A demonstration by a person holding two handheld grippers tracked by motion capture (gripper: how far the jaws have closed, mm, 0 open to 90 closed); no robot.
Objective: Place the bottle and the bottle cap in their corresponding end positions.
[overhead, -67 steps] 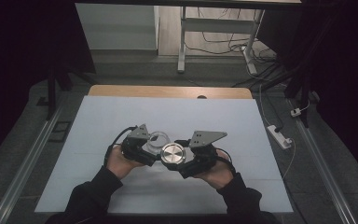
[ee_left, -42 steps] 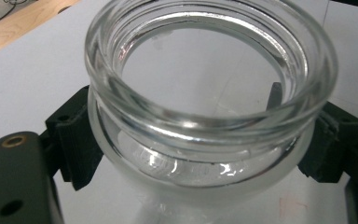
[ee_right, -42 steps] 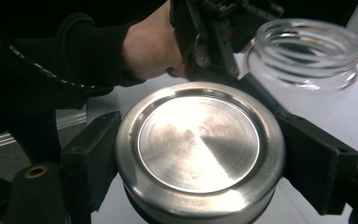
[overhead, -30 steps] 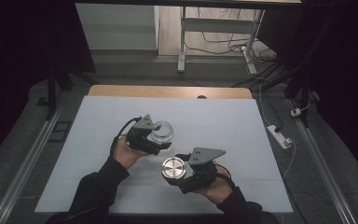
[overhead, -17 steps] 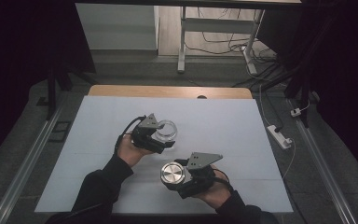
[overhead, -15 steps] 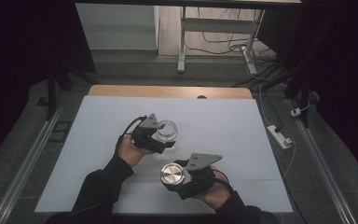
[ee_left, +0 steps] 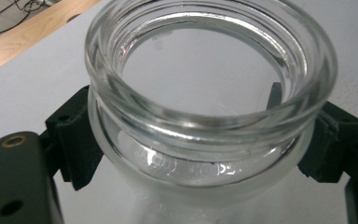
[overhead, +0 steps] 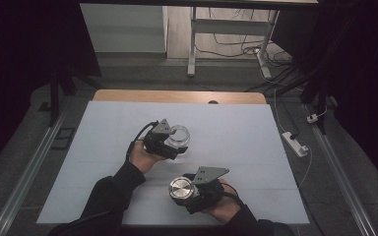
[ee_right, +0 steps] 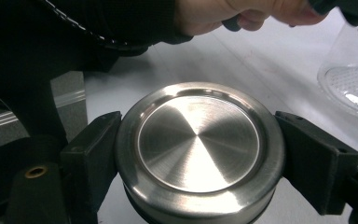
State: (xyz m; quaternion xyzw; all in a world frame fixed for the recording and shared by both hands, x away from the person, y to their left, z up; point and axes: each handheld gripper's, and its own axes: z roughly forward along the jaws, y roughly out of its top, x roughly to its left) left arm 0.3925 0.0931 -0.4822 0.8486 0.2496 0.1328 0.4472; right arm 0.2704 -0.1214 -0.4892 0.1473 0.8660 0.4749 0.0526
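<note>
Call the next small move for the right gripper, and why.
Probably lower the lid onto the table and let go. The right gripper holds it clear of the jar, which the left gripper clamps with its mouth open, so the unscrewing looks done.

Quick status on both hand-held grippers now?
Left hand-held gripper: closed on the glass jar.
Right hand-held gripper: closed on the metal lid.

The high view is dim, with dark corners around the evenly lit white table (overhead: 236, 128). Close up, the jar (ee_left: 209, 93) blurs and the metal lid (ee_right: 198, 144) glares softly.
</note>
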